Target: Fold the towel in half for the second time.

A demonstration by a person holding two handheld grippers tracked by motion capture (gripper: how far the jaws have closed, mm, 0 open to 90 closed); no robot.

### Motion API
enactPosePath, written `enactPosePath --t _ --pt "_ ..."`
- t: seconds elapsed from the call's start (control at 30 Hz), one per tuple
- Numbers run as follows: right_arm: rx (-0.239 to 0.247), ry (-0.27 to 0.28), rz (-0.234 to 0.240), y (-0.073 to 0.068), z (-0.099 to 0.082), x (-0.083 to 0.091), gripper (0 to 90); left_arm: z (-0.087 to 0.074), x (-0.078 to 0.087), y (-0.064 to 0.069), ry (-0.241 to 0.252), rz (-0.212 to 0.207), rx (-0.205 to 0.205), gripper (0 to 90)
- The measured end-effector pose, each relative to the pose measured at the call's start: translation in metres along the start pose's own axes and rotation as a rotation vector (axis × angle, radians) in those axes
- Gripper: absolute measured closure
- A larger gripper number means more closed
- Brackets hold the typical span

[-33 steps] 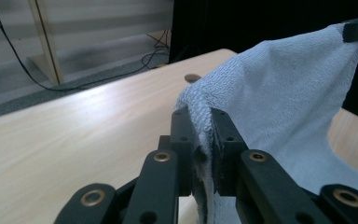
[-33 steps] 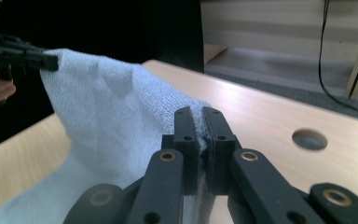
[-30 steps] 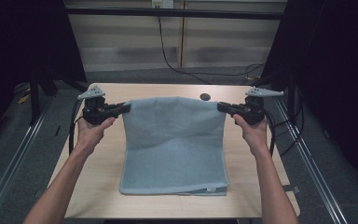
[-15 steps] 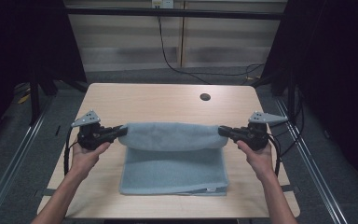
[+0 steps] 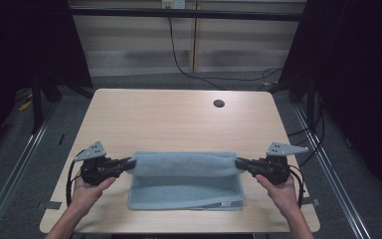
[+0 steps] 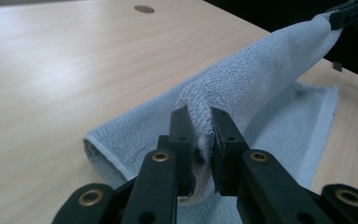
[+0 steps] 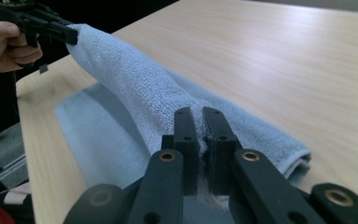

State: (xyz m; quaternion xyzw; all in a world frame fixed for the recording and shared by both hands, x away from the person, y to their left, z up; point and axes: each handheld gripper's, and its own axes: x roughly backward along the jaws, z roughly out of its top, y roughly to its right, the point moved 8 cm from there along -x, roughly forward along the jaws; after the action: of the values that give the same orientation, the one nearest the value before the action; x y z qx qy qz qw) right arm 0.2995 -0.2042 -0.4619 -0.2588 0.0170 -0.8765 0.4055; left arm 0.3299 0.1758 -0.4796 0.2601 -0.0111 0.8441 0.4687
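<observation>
At the left of the high view, the left tool is pinching one corner of the light blue towel, its jaws clamping down on a bunch of terry cloth, as the left gripper view shows plainly. The fold is looking about half made: the lifted edge is hanging in a taut, rounded ridge between the two tools, above the lower layer that is lying flat on the tabletop near the person's side. By my judgement, what is remaining is to carry that raised edge over to the near hem, lay it down square on the layer beneath, and let go; none of that is done yet. The towel itself is looking soft and thick, with a looped pile and a stitched hem running along its near edge, where a small pale label seems to be peeking out. The bottom layer is sitting smooth, with no wrinkles to speak of, and its corners are lining up fairly well. At the right, the right tool is gripping the other corner in the same way, jaws pressing tight on the cloth, and the two are holding level with each other.
</observation>
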Motion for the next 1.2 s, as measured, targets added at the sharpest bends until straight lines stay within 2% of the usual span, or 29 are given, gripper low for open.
enactPosePath --t 0.2,0.33,0.5,0.53,0.57,0.6,0.67,0.73,0.8,0.9,0.97,1.07,1.1,1.13,1.2 --pt "-0.012 -0.056 -0.002 -0.008 -0.026 0.002 84.9 -0.024 -0.002 0.012 -0.063 -0.016 -0.005 80.1" --pt "-0.025 -0.095 0.006 -0.013 -0.046 0.002 83.6 -0.037 -0.003 0.015 -0.096 -0.018 -0.002 79.1" --pt "-0.036 -0.127 0.015 -0.023 -0.068 0.007 80.6 -0.055 0.000 0.024 -0.149 -0.030 -0.002 73.1" --pt "-0.046 -0.126 0.018 -0.025 -0.071 0.009 79.3 -0.054 0.002 0.026 -0.142 -0.033 0.007 69.9" --pt "-0.057 -0.130 0.019 -0.026 -0.073 0.010 77.5 -0.052 0.006 0.030 -0.132 -0.057 0.012 68.5" --pt "-0.061 -0.134 0.025 -0.028 -0.074 0.013 75.3 -0.051 0.009 0.033 -0.127 -0.062 -0.005 68.0" --pt "-0.057 -0.125 0.028 -0.032 -0.073 0.017 72.7 -0.046 0.013 0.038 -0.093 -0.077 -0.003 63.0" --pt "-0.053 -0.095 0.035 -0.034 -0.068 0.023 70.3 -0.043 0.012 0.037 -0.085 -0.068 -0.006 60.4" --pt "-0.055 -0.078 0.015 -0.032 -0.063 0.025 67.6 -0.038 0.009 0.031 -0.086 -0.042 0.000 53.4" --pt "-0.058 -0.061 0.004 -0.024 -0.055 0.022 63.6 -0.027 0.004 0.018 -0.076 0.003 0.005 48.9" --pt "-0.060 -0.055 -0.005 -0.018 -0.047 0.015 60.9 -0.016 -0.001 0.000 -0.081 0.045 0.060 42.4" --pt "-0.067 -0.053 -0.045 -0.006 -0.036 0.006 53.9 -0.004 -0.003 -0.022 -0.042 0.092 0.077 39.4" --pt "-0.066 -0.045 -0.057 -0.001 -0.032 0.002 52.2 -0.002 -0.003 -0.029 -0.019 0.080 0.102 36.8" --pt "-0.067 -0.046 -0.072 0.003 -0.028 0.000 50.4 -0.002 0.000 -0.041 -0.007 0.097 0.106 35.5" --pt "-0.067 -0.044 -0.116 0.013 -0.021 -0.003 47.2 -0.005 0.005 -0.054 0.007 0.163 0.126 35.0"
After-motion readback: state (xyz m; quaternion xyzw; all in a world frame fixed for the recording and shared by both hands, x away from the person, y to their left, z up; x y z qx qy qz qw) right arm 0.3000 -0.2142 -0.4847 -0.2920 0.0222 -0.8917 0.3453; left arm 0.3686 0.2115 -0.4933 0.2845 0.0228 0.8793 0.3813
